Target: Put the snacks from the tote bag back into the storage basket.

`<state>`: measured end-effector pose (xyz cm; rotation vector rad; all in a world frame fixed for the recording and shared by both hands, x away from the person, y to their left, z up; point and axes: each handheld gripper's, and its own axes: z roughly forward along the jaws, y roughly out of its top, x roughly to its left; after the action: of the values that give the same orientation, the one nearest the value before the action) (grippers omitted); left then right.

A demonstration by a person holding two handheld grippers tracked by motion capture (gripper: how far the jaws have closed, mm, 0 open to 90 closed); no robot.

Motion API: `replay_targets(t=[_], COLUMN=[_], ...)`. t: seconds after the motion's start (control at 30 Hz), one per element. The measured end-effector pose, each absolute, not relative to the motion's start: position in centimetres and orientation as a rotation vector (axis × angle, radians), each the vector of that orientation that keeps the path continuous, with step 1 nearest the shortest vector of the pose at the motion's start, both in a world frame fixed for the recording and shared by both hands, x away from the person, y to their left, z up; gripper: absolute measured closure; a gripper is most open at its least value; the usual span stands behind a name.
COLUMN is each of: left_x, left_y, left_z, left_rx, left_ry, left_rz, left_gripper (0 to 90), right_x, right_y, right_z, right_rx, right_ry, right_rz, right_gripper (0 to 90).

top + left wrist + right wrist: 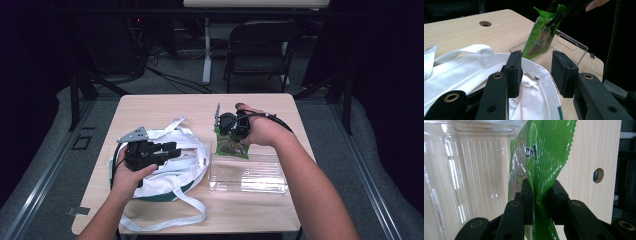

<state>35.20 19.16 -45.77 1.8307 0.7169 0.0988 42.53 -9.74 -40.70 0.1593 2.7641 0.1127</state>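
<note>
A green snack packet [231, 148] hangs upright over the far left end of a clear plastic tray [250, 175]. My right gripper [231, 134] is shut on the packet's crimped top edge; in the right gripper view the pads [527, 195] pinch the green foil [544, 152] above the tray [474, 170]. A white tote bag [185, 165] lies crumpled at the table's left. My left gripper [172, 149] hovers at its mouth, open, with the bag's rim [541, 75] between the spread jaws and one pad [514, 72] against the cloth. The packet [540, 37] shows beyond it.
The wooden table [165, 107] has a cable hole [485, 23] near its far edge. The bag's long white straps [165, 220] trail towards the front edge. A folding chair [260, 45] and cables sit on the floor behind the table.
</note>
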Motion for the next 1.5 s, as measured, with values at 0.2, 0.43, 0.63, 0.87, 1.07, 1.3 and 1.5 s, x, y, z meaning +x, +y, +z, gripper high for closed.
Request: replay_targets(t=[0.2,0.43,0.63,0.87,1.07,1.3,1.5], left_x=[35.2,35.3,35.4,35.4,35.3,35.3,35.3], left_y=[19.3,19.6,19.8,19.9,19.9,20.0,20.0], left_z=[-45.8,-45.8,-45.9,-46.0,-46.1,-46.0,-46.0], left_rx=[1.831,1.826,1.827,1.829,1.83,1.828,1.828], left_ry=[0.721,0.726,0.735,0.741,0.749,0.752,0.751], left_rz=[0.104,0.108,0.112,0.116,0.116,0.12,0.12], left_gripper=[60.8,60.9,61.3,61.4,61.4,61.5,61.5], right_x=[43.1,43.5,43.9,44.2,44.6,44.8,44.9], right_y=[-9.2,-8.8,-8.6,-8.7,-8.8,-8.9,-8.9], right_z=[-41.9,-43.0,-43.5,-44.1,-44.4,-44.4,-44.4], right_rx=[0.136,0.105,0.088,0.077,0.094,0.102,0.102], right_ry=[2.761,2.748,2.753,2.768,2.761,2.735,2.711], right_rz=[0.114,0.1,0.093,0.111,0.13,0.128,0.125], right_gripper=[76.1,76.1,76.0,75.9,75.1,70.2,63.8])
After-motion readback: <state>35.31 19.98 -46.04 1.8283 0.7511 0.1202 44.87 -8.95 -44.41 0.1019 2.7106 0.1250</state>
